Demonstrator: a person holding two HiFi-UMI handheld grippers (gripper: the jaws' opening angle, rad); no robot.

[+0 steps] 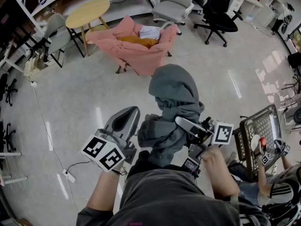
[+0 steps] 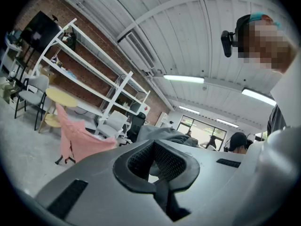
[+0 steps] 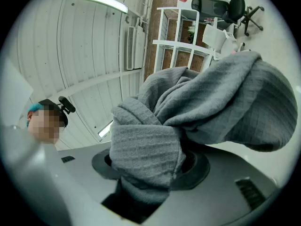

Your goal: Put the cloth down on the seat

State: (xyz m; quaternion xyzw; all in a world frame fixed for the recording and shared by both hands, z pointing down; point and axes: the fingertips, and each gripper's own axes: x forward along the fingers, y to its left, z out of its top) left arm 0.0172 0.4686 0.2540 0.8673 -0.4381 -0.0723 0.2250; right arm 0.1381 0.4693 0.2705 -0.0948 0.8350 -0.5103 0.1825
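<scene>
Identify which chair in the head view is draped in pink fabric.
The low chair beside the round yellow table; the pale grey swivel chair, the black swivel chair and the grey chair at left are uncovered.

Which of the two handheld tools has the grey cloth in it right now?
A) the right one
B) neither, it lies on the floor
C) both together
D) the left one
A: the grey cloth is bunched between the jaws of the right tool, held up off the floor, while the left tool has nothing between its jaws.
</scene>
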